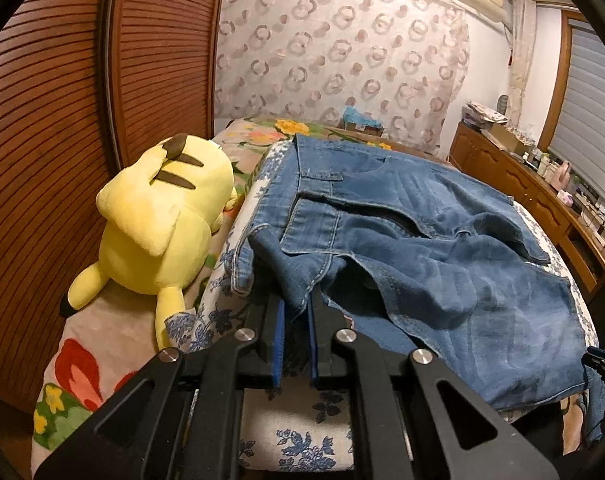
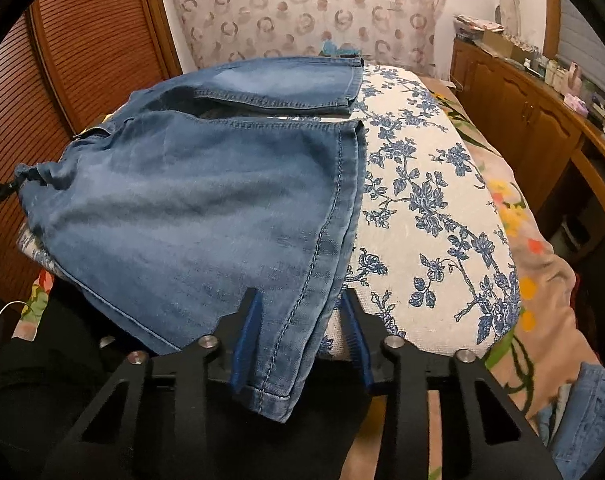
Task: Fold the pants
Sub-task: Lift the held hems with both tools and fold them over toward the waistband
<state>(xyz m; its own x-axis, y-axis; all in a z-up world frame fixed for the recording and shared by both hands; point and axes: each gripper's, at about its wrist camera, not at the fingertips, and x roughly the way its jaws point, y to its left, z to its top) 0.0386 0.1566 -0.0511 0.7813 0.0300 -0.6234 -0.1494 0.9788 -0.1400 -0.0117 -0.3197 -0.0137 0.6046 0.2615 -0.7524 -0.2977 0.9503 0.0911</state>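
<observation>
Left wrist view: left hand-held gripper (image 1: 296, 312) clamped narrow on a fold of the jeans (image 1: 422, 240) near the waistband, blue pads (image 1: 279, 336) pressed against denim on both sides. Jeans spread over a white cushion with blue flowers (image 1: 302, 440) on the bed (image 1: 102, 360), waistband end bunched and raised at the grip. Yellow plush (image 1: 158, 232) lying face down just beside the cushion, on the floral sheet, apart from the jeans. Slatted wooden doors (image 1: 82, 120) on the left, patterned curtain (image 1: 334, 48) behind, wooden cabinet (image 1: 522, 184) along the right wall.

Right wrist view: right hand-held gripper (image 2: 302, 320) part-way closed, jaws astride the hem end of one jeans leg (image 2: 206, 216); left pad (image 2: 248, 336) touching denim, right pad (image 2: 356, 336) just clear of the seam edge, so no firm pinch visible. Hem corner hanging down between the fingers over the cushion's near edge. Other leg (image 2: 270, 84) lying flat farther back, parallel, a narrow strip of cushion (image 2: 422, 184) showing between the two. Tip of the left tool visible at the far left edge, gripping bunched denim.
</observation>
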